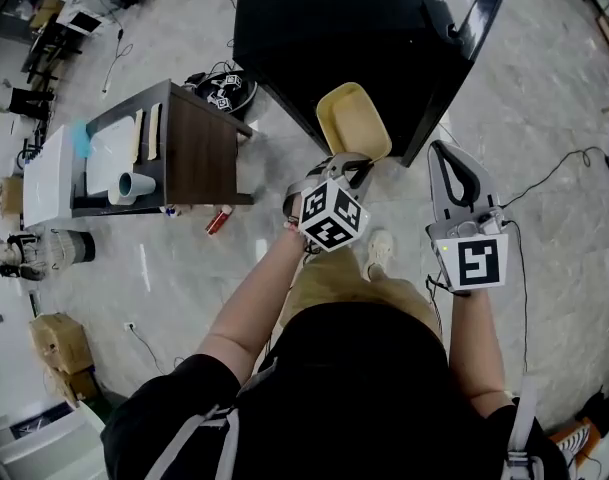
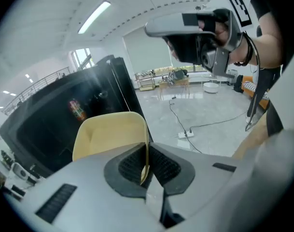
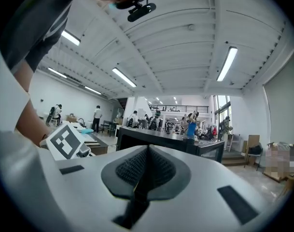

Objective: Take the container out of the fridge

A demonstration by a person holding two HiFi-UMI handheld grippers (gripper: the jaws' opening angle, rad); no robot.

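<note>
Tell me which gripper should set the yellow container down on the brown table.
Left. The left gripper is clamped on the container by its rim, and the table lies on that side. The right gripper is shut on nothing, farther from the table.

Edge of the container (image 2: 108, 134) hidden within the left hand-held gripper (image 2: 147, 156)

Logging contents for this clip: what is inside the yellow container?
Nothing shows inside the yellow container: its bare inner floor faces the head view. The left gripper, clamped on its rim, covers the near end.
</note>
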